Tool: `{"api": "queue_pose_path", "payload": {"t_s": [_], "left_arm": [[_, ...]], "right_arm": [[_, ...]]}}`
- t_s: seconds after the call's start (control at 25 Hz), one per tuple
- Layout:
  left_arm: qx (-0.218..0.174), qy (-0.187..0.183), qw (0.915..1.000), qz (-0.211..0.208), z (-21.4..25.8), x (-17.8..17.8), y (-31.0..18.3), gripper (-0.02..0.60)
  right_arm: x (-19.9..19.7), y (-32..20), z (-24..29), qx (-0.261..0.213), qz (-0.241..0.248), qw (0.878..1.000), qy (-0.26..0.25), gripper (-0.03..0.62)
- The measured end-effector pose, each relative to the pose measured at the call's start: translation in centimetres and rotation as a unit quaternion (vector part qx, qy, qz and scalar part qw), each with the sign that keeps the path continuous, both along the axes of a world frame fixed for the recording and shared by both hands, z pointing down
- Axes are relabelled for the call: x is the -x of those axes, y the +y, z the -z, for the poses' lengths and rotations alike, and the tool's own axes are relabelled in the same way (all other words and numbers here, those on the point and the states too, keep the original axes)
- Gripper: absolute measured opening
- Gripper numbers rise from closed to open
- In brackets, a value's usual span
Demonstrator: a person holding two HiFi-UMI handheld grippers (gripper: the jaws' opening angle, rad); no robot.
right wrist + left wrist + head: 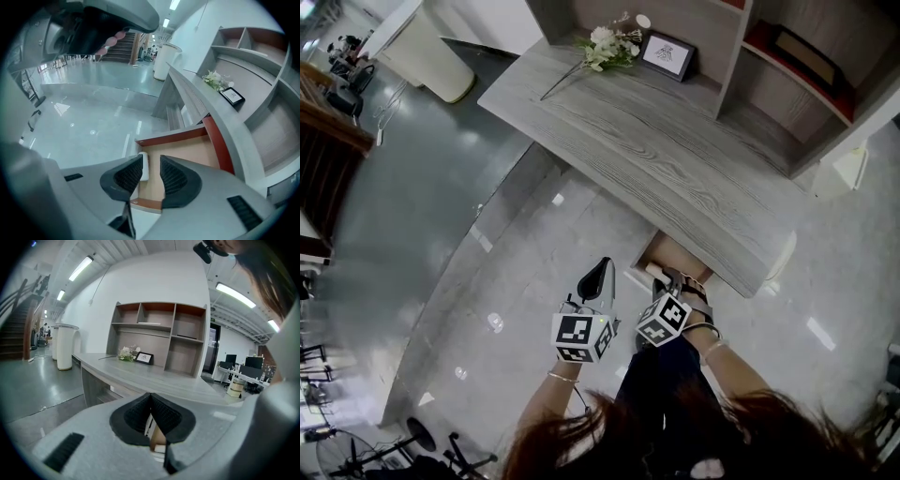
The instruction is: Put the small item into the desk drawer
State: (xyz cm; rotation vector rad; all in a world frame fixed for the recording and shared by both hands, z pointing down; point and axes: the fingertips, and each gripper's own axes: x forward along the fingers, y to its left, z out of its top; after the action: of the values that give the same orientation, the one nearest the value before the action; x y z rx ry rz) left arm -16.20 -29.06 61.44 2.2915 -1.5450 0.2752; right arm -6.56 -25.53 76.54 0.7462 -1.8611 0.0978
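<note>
The desk drawer [192, 154] stands pulled out below the grey wooden desk [675, 159], showing a pale wood bottom and red-brown walls. A small white item [144, 168] lies inside it against the near left wall. My right gripper [151, 159] hangs above the drawer, pointing steeply down, its jaws apart with nothing between them. In the head view the right gripper [673, 279] is over the drawer [661, 251]. My left gripper [602, 267] is beside it on the left, above the floor. Its black pads [161, 413] meet at the tips, shut and empty.
A flower sprig [607, 45] and a small framed picture [667, 54] sit at the desk's far end, below a shelf unit [787, 66]. A white cylindrical bin [431, 56] stands on the shiny floor at the far left. A staircase rises beyond it.
</note>
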Motion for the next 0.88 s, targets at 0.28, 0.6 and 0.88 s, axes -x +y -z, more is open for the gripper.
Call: {"api": "queue_pose_path", "payload": {"t_s": [0.28, 0.6, 0.88], "left_arm": [[0.001, 0.006, 0.9999, 0.009, 2.8, 0.1, 0.7, 0.015], [-0.005, 0.014, 0.9998, 0.013, 5.8, -0.4, 1.4, 0.015], [-0.023, -0.02, 0.9995, -0.01, 8.9, -1.2, 1.7, 0.015]], "right_arm": [[0.1, 0.2, 3.6, -0.012, -0.027, 0.999, -0.025, 0.087], [-0.6, -0.5, 8.4, -0.034, -0.06, 0.996, -0.051, 0.064], [-1.2, -0.9, 12.8, -0.057, -0.094, 0.99, -0.089, 0.041]]}}
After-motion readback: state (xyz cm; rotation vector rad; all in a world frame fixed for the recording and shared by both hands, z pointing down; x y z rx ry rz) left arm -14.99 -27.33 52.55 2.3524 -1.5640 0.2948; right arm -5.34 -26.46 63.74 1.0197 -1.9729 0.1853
